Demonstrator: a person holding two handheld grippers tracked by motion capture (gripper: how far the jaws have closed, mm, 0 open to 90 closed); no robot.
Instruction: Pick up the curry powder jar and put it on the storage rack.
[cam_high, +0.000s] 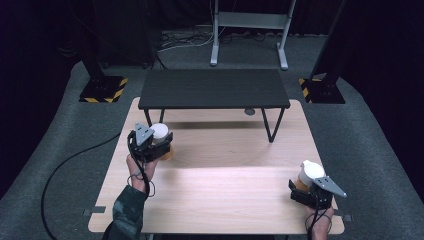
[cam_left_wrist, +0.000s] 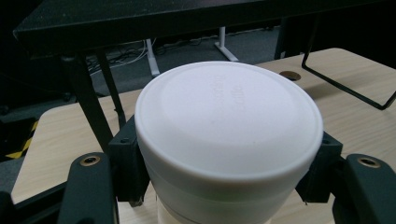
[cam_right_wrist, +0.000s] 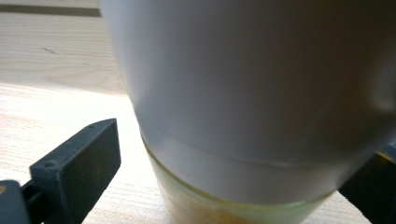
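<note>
At table, left side: I had the left gripper (cam_high: 159, 145) near the left edge, just in front of the black shelf (cam_high: 214, 89).
Left jaws: clamped on the left jar (cam_left_wrist: 229, 140), one jaw pressed to each side just under its white lid.
Left jar: white-lidded, orange contents below; it sat at the near left leg of the black shelf, and I could not tell whether it was touching the table (cam_high: 225, 195).
At table, right side: I had the right gripper (cam_high: 311, 186) at the near right corner, well apart from the left one.
Right jaws: one to each side of the right jar (cam_right_wrist: 243, 93); the left jaw stood clear of the glass, so I logged them as apart.
Right jar: white lid over a glass body with yellow-orange contents, near the table's right edge.
</note>
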